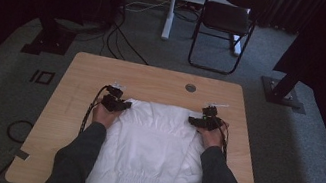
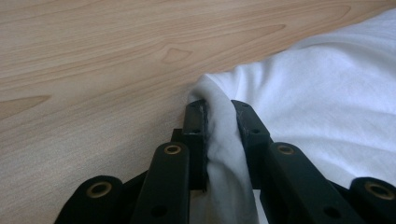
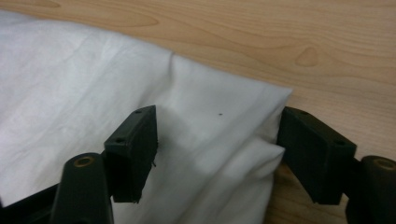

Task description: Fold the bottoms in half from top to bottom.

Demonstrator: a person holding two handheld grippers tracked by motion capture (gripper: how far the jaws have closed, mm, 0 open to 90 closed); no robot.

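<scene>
On the wooden surface (image 1: 83,72) lies the white garment (image 1: 152,140) — left gripper (image 2: 219,116) clamped on one far corner, right gripper (image 3: 217,135) wide open around the other — so folding seems barely begun.

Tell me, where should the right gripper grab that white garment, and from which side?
Best at the white garment's far right corner, probably coming in from the table's right edge. The cloth lies flat there with a folded edge, and the right gripper already straddles it, jaws open.
</scene>
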